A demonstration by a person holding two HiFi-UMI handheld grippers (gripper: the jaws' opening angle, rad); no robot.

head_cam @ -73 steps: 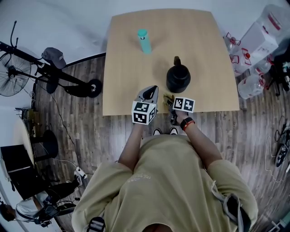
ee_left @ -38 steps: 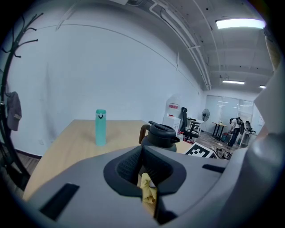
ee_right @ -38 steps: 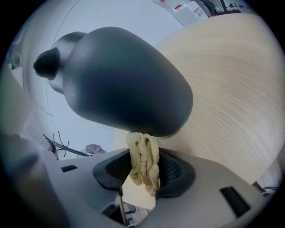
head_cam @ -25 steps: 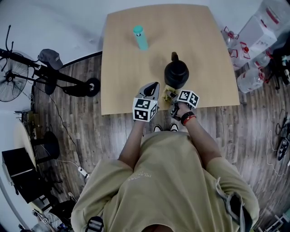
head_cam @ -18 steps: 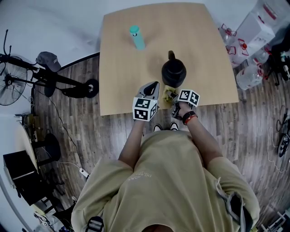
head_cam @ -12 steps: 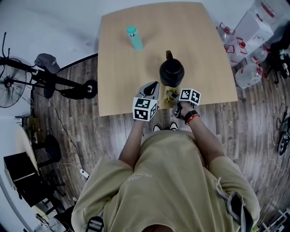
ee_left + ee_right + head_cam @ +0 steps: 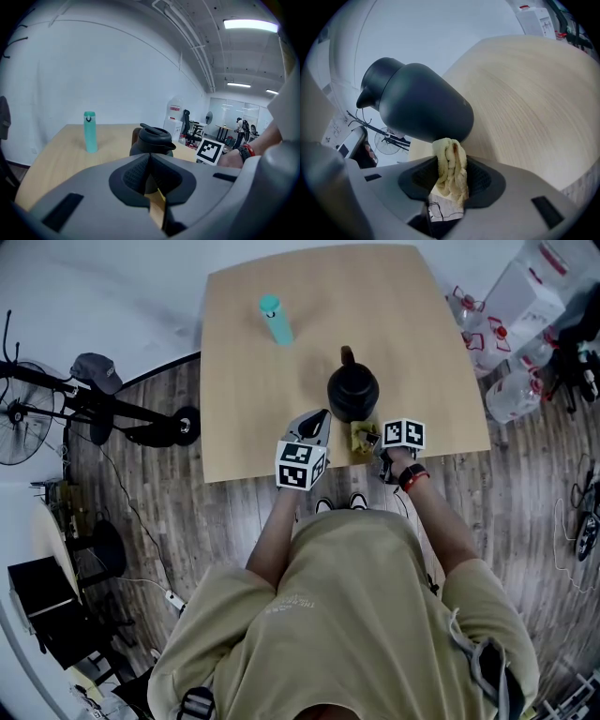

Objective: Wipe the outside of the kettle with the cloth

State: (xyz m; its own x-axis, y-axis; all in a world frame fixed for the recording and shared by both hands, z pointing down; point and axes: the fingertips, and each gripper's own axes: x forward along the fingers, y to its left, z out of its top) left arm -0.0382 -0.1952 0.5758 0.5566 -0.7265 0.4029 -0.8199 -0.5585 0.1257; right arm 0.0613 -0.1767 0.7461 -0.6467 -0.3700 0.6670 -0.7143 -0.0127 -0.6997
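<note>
A black kettle (image 7: 352, 393) stands on the wooden table (image 7: 422, 343) near its front edge. My right gripper (image 7: 369, 439) is shut on a folded yellow cloth (image 7: 360, 437). In the right gripper view the cloth (image 7: 450, 168) sticks up between the jaws, and its top touches the kettle's (image 7: 419, 105) lower wall. My left gripper (image 7: 319, 421) hovers just left of the kettle with its jaws shut and nothing between them. In the left gripper view the kettle (image 7: 152, 139) rises right behind the left gripper (image 7: 150, 158).
A teal bottle (image 7: 275, 319) stands upright at the table's far left, also visible in the left gripper view (image 7: 90, 131). Beside the table on the floor are a fan on a stand (image 7: 23, 418) at left and water jugs (image 7: 517, 395) at right.
My right gripper has carried the cloth rightward along the kettle's near side, toward its right flank. The left gripper has stayed where it was.
</note>
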